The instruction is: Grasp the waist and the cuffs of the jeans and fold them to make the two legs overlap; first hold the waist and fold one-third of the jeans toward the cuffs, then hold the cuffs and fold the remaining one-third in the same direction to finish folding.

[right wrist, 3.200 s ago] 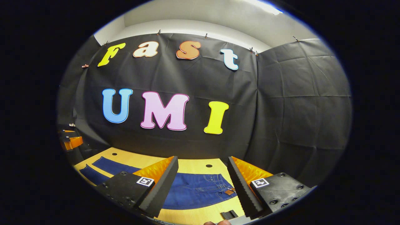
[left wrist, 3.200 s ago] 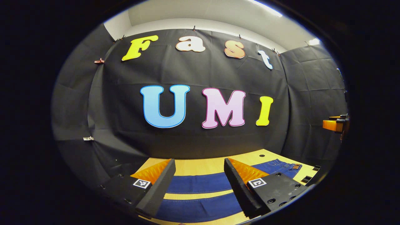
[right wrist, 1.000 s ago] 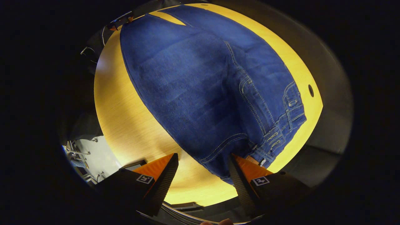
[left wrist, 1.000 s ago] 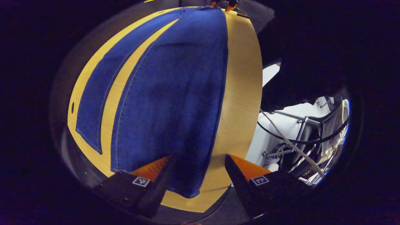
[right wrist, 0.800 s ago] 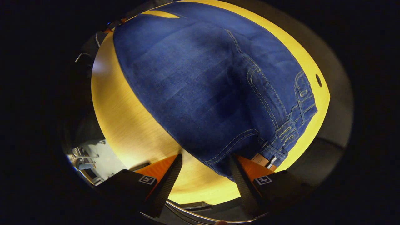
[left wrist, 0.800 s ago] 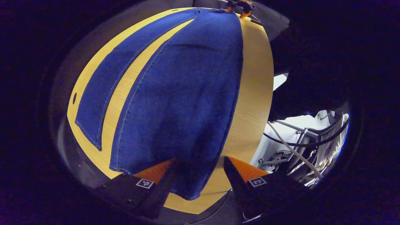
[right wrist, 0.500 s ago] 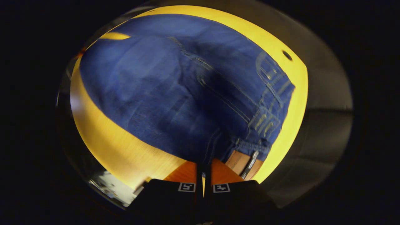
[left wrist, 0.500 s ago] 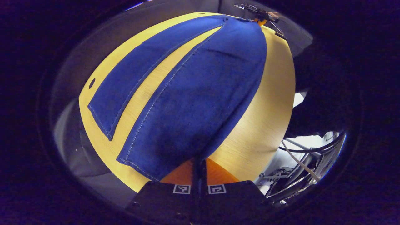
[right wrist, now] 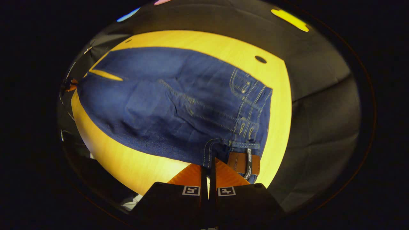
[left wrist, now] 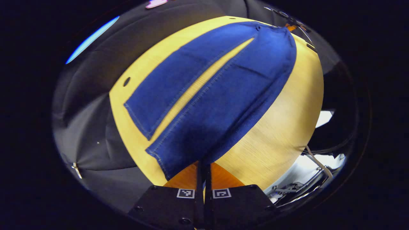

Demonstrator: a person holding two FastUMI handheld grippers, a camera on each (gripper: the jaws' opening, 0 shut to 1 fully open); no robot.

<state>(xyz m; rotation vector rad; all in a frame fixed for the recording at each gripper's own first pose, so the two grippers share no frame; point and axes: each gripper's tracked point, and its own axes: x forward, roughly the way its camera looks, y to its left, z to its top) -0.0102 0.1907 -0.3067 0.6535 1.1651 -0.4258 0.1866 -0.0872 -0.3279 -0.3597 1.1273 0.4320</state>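
Gripping the jeans (left wrist: 220, 92) at both ends, the two grippers are placed for the first fold, which lays one leg over the other. In the left gripper view, the left gripper (left wrist: 203, 169) sits at bottom centre with its fingers drawn together on the edge of the nearer leg close to its cuff (left wrist: 159, 159); denim enters the narrow slit between them, so the claw appears clamped on the cloth. The farther leg (left wrist: 169, 92) lies flat toward the left of the frame, separated from the held leg by a wedge of bare table (left wrist: 281, 127). The other gripper shows small at the upper right of this view, at the waist end.

In the right gripper view, the right gripper (right wrist: 208, 171) likewise sits at bottom centre, fingers together on the waist (right wrist: 252, 111) edge just left of the brown leather patch (right wrist: 243, 162). The garment spreads away toward the upper left, most of it resting on the table (right wrist: 127, 166).

Holding cuff and waist on the same side seam probably lets that whole edge rise as one line, so the near leg can be carried over the far one without twisting. The legs do not yet overlap.
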